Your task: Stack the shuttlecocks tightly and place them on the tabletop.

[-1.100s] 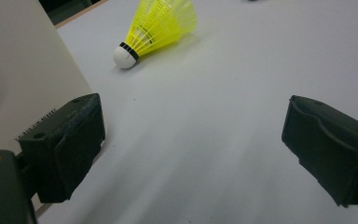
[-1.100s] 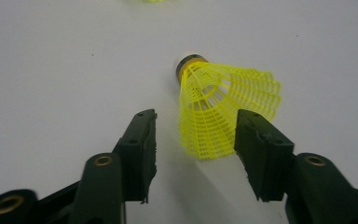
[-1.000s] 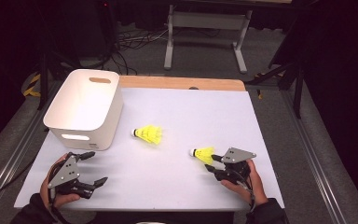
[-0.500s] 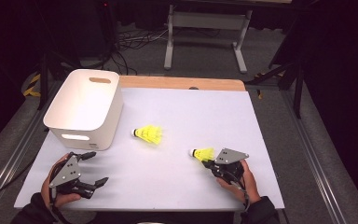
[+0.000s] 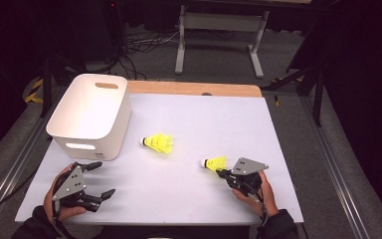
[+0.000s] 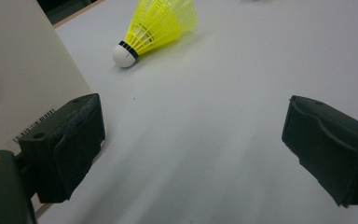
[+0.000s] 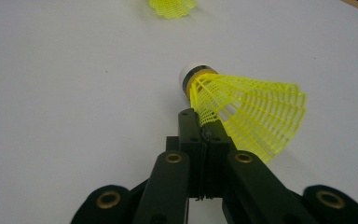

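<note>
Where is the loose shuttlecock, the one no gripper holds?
High view: the loose shuttlecock lies mid-table, just right of the white bin, cork toward it.

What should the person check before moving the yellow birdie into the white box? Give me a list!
1. Right gripper shut on the near shuttlecock: ok, it pinches the skirt's edge.
2. Grip firm enough to lift: cannot tell.
3. White bin open on top: ok.
4. Inside of bin free: cannot tell, glare.
5. Left gripper open and off to the side: ok.
6. Other shuttlecock lying apart from the bin: ok.
</note>
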